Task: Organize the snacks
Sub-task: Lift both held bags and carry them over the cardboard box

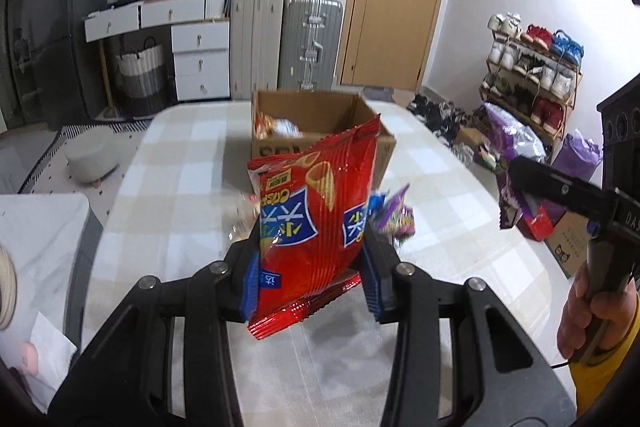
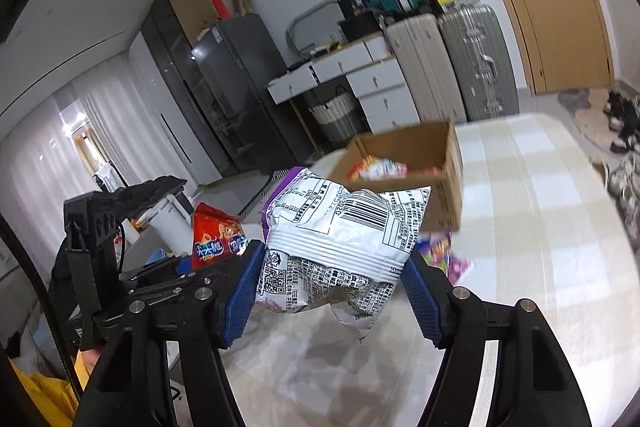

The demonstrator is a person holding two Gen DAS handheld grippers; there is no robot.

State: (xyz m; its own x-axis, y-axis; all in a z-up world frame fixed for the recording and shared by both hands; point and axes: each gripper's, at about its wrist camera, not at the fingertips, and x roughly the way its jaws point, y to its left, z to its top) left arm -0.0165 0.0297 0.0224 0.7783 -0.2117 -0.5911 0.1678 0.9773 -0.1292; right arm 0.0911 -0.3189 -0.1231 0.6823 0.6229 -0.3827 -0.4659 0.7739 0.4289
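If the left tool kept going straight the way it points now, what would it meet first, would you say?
Most likely the open brown cardboard box on the checked tablecloth: it stands directly ahead of the left tool, beyond the red crisp bag it grips. Depth is unclear, and the small purple packet lies slightly right of that line.

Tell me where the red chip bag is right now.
The red chip bag is clamped in the left gripper, held above the checked table just in front of the open cardboard box; the right wrist view shows it at far left.
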